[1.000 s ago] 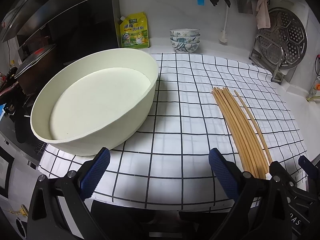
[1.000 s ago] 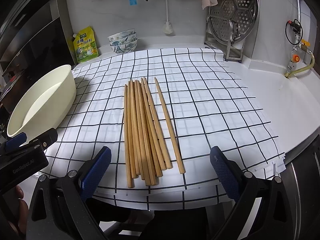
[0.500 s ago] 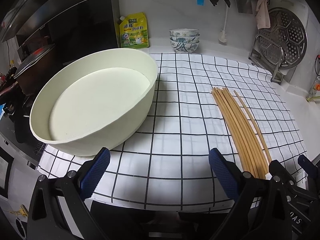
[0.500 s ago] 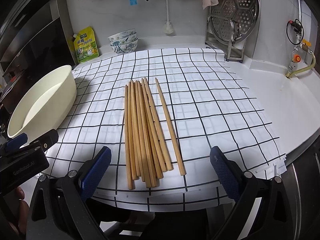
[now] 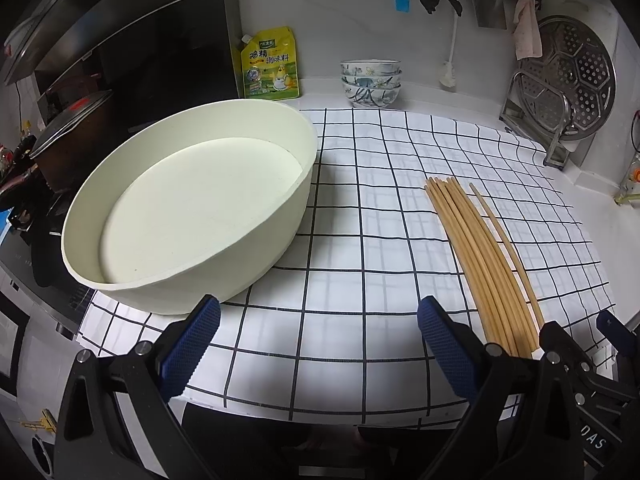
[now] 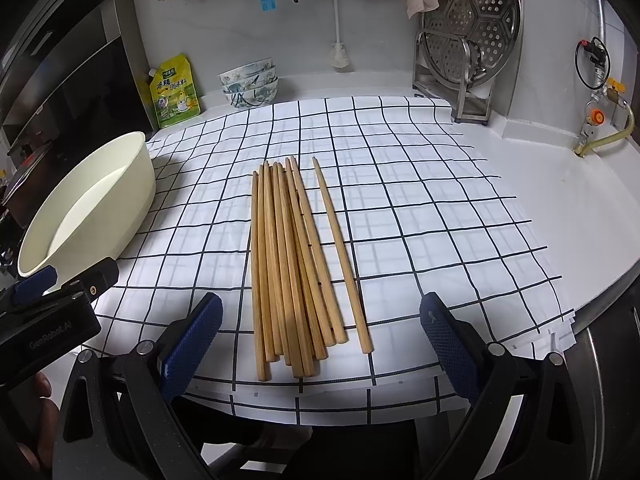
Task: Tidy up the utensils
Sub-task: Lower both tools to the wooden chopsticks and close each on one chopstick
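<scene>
1. The right gripper is spread wide and empty, hovering over the near ends of the wooden chopsticks.
2. The left gripper is likewise spread and empty.
3. The chopsticks lie bundled on the checked cloth, with the cream basin to their left.

We are looking low across the checked cloth from its near edge in both views. The left wrist view is sitting close to the white tub; the right wrist view is facing the chopsticks at centre. Both are sharing cloth, tub, chopsticks and back wall.
</scene>
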The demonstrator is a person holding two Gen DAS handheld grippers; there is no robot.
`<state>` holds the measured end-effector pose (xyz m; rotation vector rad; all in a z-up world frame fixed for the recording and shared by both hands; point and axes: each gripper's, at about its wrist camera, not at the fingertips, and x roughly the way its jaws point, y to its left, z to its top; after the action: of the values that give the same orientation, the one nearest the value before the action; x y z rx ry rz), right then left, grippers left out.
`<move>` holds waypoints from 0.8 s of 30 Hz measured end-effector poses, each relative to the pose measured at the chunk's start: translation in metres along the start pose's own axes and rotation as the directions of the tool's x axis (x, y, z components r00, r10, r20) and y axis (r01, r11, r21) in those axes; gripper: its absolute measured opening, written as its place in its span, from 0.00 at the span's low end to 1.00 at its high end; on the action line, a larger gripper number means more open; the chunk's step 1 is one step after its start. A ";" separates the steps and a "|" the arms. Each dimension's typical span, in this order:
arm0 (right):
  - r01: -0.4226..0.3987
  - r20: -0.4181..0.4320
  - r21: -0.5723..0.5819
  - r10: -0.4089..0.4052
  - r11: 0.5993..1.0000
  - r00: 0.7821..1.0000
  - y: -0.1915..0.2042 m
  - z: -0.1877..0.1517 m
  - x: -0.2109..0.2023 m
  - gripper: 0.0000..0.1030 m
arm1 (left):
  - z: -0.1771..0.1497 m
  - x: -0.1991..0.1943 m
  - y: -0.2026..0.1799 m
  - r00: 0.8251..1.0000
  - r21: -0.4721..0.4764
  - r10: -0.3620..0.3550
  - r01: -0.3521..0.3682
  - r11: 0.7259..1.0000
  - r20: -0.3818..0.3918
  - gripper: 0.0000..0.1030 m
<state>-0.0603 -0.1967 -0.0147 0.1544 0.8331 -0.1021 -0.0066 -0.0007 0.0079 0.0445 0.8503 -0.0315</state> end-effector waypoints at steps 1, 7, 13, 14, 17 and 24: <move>-0.001 0.000 0.001 0.001 1.000 1.000 0.000 0.000 0.000 0.92 | 0.000 0.000 0.000 1.000 0.002 0.000 0.000 1.000 0.001 0.94; -0.016 0.003 0.002 0.016 1.000 1.000 -0.004 0.002 0.000 0.92 | -0.001 0.004 -0.003 1.000 0.006 -0.009 0.009 1.000 -0.025 0.94; -0.022 0.017 0.033 0.021 0.999 1.000 -0.029 0.012 0.001 0.92 | -0.001 0.012 -0.012 0.998 -0.018 -0.040 0.039 0.999 -0.050 0.94; -0.022 0.016 0.032 0.021 0.999 1.000 -0.033 0.014 0.003 0.92 | -0.001 0.012 -0.014 0.998 -0.017 -0.041 0.040 0.999 -0.045 0.94; -0.022 0.007 0.012 0.022 1.000 1.000 -0.042 0.019 0.011 0.92 | -0.001 0.015 -0.027 0.999 0.001 -0.023 0.023 1.000 -0.031 0.94; -0.006 -0.048 -0.065 0.002 0.998 0.999 -0.056 0.033 0.047 0.92 | 0.004 0.031 -0.055 0.999 0.025 -0.011 0.013 1.000 -0.052 0.94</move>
<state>-0.0134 -0.2590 -0.0333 0.0972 0.8832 -0.0675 0.0143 -0.0558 -0.0144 0.0647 0.9021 -0.0528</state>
